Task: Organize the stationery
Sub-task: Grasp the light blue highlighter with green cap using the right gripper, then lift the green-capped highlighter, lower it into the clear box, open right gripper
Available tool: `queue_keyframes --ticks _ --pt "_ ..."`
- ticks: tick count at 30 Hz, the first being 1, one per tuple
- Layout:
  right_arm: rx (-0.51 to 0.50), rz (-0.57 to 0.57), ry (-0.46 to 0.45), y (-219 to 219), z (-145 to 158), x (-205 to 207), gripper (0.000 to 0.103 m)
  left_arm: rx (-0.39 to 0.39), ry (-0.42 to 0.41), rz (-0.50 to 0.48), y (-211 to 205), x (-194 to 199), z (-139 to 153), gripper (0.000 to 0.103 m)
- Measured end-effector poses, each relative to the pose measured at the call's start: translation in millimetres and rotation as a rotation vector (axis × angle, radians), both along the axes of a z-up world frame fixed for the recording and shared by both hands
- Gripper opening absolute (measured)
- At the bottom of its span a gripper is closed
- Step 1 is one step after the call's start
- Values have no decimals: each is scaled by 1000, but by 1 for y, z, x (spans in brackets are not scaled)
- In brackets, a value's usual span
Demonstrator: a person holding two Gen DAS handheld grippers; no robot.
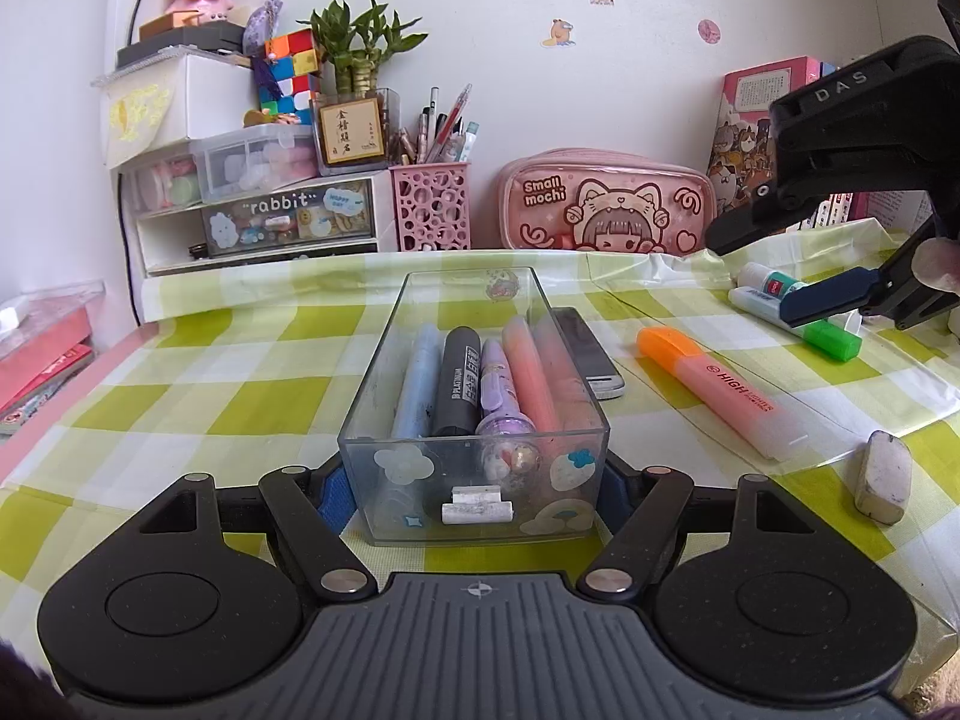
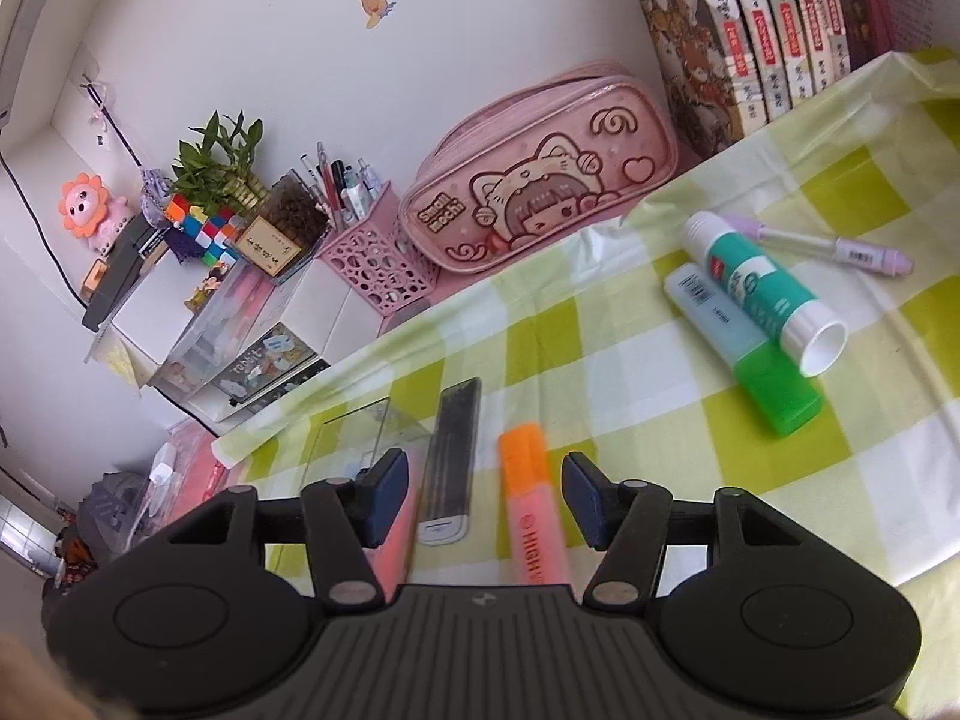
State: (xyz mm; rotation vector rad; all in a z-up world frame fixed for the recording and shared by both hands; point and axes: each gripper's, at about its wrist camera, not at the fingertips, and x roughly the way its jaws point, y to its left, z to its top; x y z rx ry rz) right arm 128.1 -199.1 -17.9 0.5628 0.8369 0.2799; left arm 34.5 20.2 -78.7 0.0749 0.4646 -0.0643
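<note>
My left gripper (image 1: 474, 489) pinches the near end of the clear box (image 1: 474, 420), which holds several markers and sits mid-table on the checked cloth (image 1: 180, 396). My right gripper (image 2: 485, 498) is spread, nothing gripped; the orange highlighter (image 2: 531, 504) lies on the cloth below its fingers, glue stick (image 2: 762, 288) farther right.

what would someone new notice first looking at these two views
Probably the clear box of markers at the centre of the green checked tablecloth, clamped at its near end by the left gripper. Right of it lies an orange highlighter, with the right gripper open above it. Against the back wall sits a pink cartoon pencil case.
</note>
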Motion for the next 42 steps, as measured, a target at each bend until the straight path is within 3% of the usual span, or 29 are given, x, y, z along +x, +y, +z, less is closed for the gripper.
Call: queue_keyframes --ticks 13,22,28,31,37,42 --pt "-321 -66 -61 -26 -3 0 60 0 0 0 0 0 0 74" --pt "-369 -81 -62 -30 -16 8 59 0 0 0 0 0 0 74" --pt "-427 -75 -50 -27 -31 16 43 0 0 0 0 0 0 74" --pt "-513 -73 -55 -19 -32 17 27 1 0 0 0 0 0 74" --pt "-544 -27 -57 -7 -30 13 22 0 0 0 0 0 0 74" --pt "-529 92 -47 16 -25 3 22 0 0 0 0 0 0 74"
